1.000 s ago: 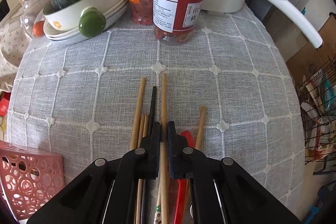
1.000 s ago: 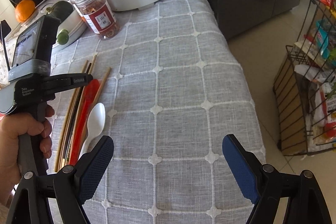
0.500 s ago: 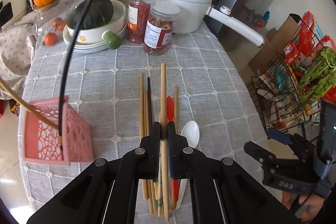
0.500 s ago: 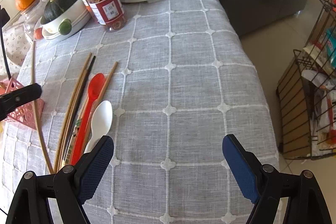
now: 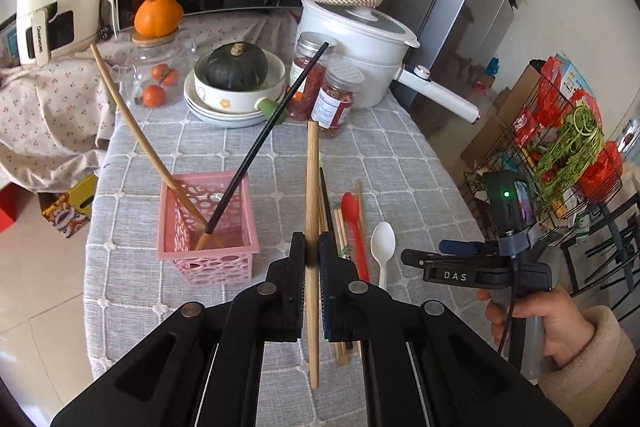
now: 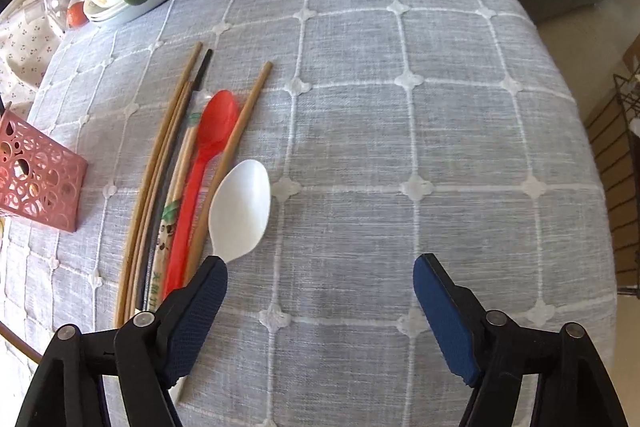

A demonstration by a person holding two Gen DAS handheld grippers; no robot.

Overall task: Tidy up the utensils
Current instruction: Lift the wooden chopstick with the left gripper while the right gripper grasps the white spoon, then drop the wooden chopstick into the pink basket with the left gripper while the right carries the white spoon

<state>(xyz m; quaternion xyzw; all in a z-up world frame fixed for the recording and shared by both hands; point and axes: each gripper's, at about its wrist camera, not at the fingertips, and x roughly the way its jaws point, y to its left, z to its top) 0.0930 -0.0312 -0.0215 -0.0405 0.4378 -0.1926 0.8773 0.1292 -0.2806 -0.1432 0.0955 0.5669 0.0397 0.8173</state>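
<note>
My left gripper (image 5: 313,247) is shut on a wooden chopstick (image 5: 312,187), held high above the table. A pink perforated basket (image 5: 208,255) sits below to the left, holding a wooden chopstick (image 5: 132,123) and a black chopstick (image 5: 268,135) that lean out of it. On the cloth lie several chopsticks (image 6: 160,167), a red spoon (image 6: 204,155) and a white spoon (image 6: 240,207). My right gripper (image 6: 320,291) is open and low over the cloth, its left finger (image 6: 200,307) beside the white spoon's neck.
A white pot with a long handle (image 5: 360,39), two red jars (image 5: 336,99), a bowl with a green squash (image 5: 236,75), a glass pot with an orange (image 5: 158,15) and a microwave stand at the back. A wire rack (image 5: 560,147) stands right of the table.
My left gripper has lifted higher and pulled back with the wooden chopstick. My right gripper has moved forward and down toward the spoons.
</note>
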